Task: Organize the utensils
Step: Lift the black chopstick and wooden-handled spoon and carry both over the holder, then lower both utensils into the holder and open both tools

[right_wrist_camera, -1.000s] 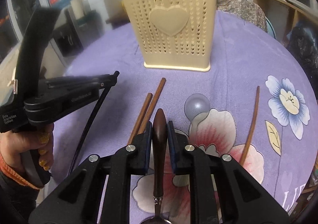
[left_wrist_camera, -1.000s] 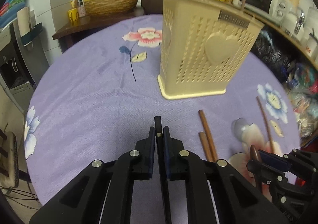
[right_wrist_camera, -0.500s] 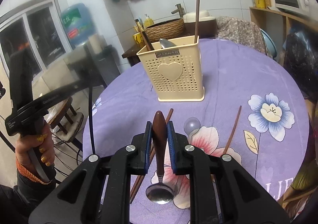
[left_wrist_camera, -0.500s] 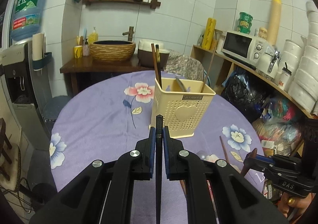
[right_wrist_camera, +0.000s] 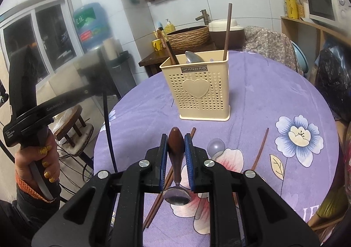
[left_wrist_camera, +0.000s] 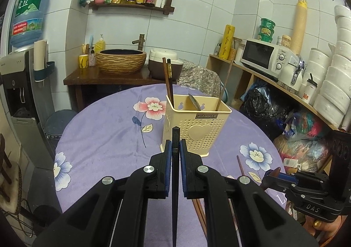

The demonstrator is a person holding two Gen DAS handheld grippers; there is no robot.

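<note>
A cream perforated utensil holder (left_wrist_camera: 197, 126) (right_wrist_camera: 203, 91) stands upright on the purple flowered tablecloth (left_wrist_camera: 105, 137), with chopsticks and a spoon bowl sticking out of it. My left gripper (left_wrist_camera: 176, 150) is shut on a black chopstick (left_wrist_camera: 175, 181), held well above the table on the near side of the holder. My right gripper (right_wrist_camera: 176, 144) is shut on the brown wooden handle of a metal spoon (right_wrist_camera: 176, 194), whose bowl hangs down below the jaws. Loose brown chopsticks (right_wrist_camera: 162, 194) and one more stick (right_wrist_camera: 260, 148) lie on the cloth.
A white spoon (right_wrist_camera: 216, 146) lies on the cloth near the loose chopsticks. A hand (right_wrist_camera: 41, 163) holds the left gripper's handle at the left. A microwave (left_wrist_camera: 265, 58) and shelves stand at the right, a basin (left_wrist_camera: 120, 60) on a dark cabinet behind the table.
Both grippers rose from just above the cloth and tilted up, each keeping its utensil. The holder now looks smaller and farther below. Little has moved in the last half second.
</note>
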